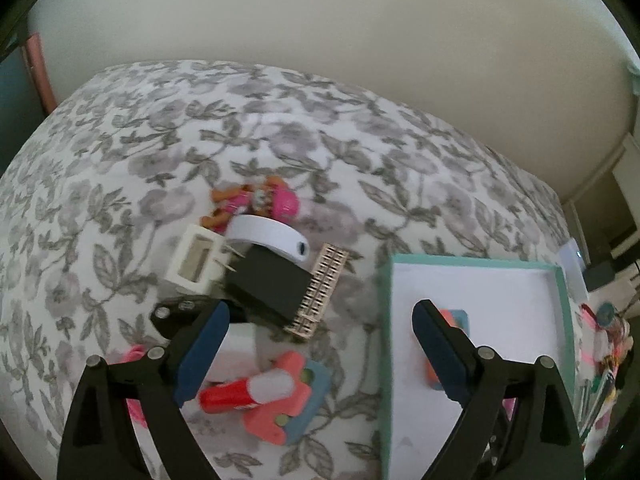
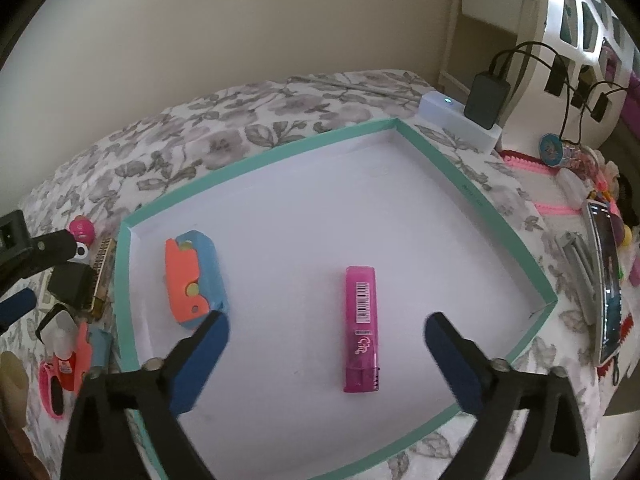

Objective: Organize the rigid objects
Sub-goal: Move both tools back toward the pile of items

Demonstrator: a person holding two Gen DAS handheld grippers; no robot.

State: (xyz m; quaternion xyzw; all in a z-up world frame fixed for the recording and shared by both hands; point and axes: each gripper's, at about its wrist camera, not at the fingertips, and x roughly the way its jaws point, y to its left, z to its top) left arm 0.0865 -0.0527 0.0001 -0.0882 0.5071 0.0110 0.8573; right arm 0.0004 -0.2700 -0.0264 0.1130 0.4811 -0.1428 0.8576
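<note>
A white box with a teal rim (image 2: 256,160) lies on the flowered bedspread. Inside it are an orange-and-blue toy (image 2: 196,276) and a pink lighter-shaped stick with a barcode (image 2: 360,328). My right gripper (image 2: 326,320) hangs open above the box, and the pink stick lies untouched between its fingers. My left gripper (image 1: 322,308) is open over the bedspread, just left of the box (image 1: 480,280). Below and ahead of it lie a red-and-white tube (image 1: 248,394) on a second orange-and-blue toy (image 1: 288,396), a black adapter (image 1: 268,284), a white plug (image 1: 192,260), a beige comb-like piece (image 1: 320,292), a white band (image 1: 272,236) and a pink doll (image 1: 260,200).
A white unit with a black charger and cables (image 2: 460,120) stands behind the box. On the right are a phone (image 2: 608,280), metal clips and small colourful toys. A pink ring (image 2: 52,392) lies at the left. The wall rises behind the bed.
</note>
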